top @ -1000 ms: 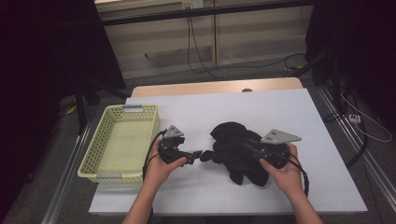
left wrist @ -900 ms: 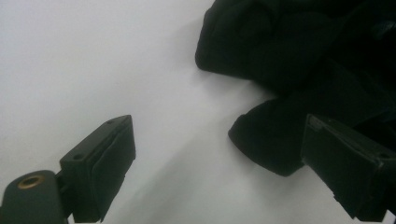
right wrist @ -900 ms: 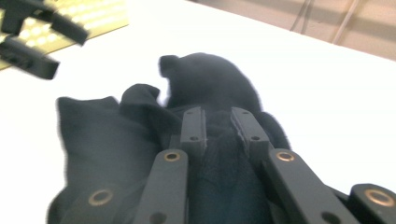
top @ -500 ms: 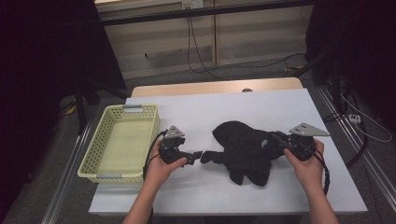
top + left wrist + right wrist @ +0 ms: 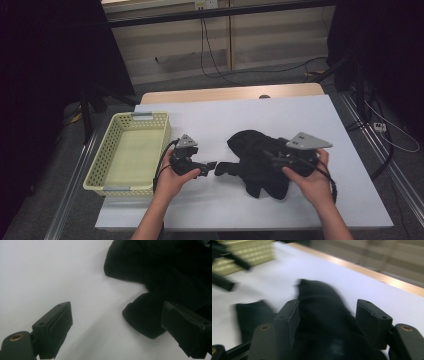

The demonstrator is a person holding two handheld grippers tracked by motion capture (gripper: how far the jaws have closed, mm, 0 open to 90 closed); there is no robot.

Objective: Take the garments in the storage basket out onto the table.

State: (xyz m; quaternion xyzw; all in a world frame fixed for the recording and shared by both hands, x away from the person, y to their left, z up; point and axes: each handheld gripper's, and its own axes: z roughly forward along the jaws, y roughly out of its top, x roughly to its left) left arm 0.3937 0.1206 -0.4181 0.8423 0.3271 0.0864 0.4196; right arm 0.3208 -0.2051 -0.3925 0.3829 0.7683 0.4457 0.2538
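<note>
Black cloth garment lies crumpled mid-surface, a narrow end reaching toward 9 o'clock. Left tool, jaws spread and empty, sits just beside that end. Right tool hovers over the bulk at 3 o'clock, also released.

No readable text, label, brand, number or sign appeared in any view. The black garment, the yellow basket, the white table and both grippers carried no legible markings. A small pale patch at the top right corner of the left gripper view was too tiny and cut off to read.
</note>
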